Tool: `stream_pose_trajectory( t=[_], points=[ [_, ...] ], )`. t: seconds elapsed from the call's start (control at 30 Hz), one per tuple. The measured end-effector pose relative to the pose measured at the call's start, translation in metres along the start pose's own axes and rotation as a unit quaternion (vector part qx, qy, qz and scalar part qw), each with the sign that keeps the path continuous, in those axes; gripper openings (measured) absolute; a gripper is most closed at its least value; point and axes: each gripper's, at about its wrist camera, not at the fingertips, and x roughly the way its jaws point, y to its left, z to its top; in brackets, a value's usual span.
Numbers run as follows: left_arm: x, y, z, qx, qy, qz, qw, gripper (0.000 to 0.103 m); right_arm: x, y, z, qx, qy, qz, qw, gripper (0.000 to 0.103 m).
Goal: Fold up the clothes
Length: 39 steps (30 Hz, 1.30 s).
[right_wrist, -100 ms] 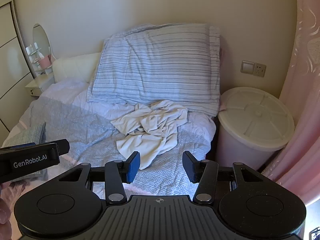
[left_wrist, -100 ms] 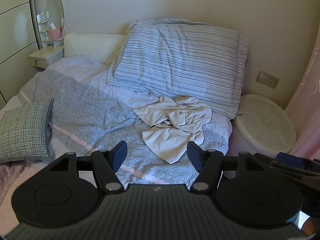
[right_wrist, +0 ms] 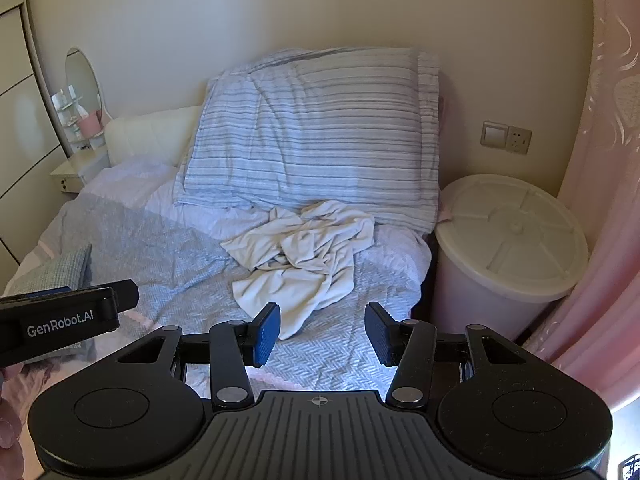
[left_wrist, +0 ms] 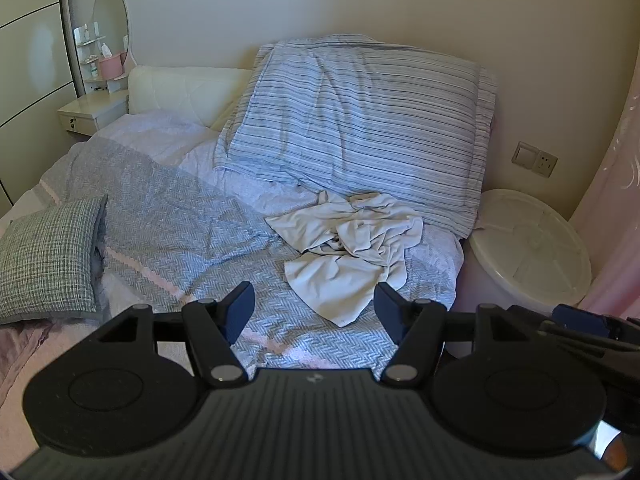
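Note:
A crumpled cream-white garment [left_wrist: 352,244] lies on the bed's grey herringbone blanket [left_wrist: 168,216], just in front of a big striped pillow [left_wrist: 360,120]. It also shows in the right wrist view [right_wrist: 304,256]. My left gripper [left_wrist: 314,306] is open and empty, held above the bed short of the garment's near edge. My right gripper [right_wrist: 322,330] is open and empty, also short of the garment. The left gripper's body [right_wrist: 60,320] shows at the left edge of the right wrist view.
A white lidded bin [right_wrist: 508,236] stands right of the bed, by a pink curtain [right_wrist: 600,200]. A small checked cushion [left_wrist: 44,252] lies on the bed's left side. A white headboard [left_wrist: 180,88], a nightstand [left_wrist: 92,108] and a round mirror [left_wrist: 112,20] are at the back left.

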Motion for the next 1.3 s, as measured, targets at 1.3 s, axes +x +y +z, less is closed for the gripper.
stream_pose_trajectory(
  t=[1.3],
  points=[
    [-0.007,0.018,-0.017,-0.020,0.009,-0.009,0.9997,0.063,-0.011,0.015,-0.003,-0.012,0.003,-0.008,1.000,0.051]
  ],
)
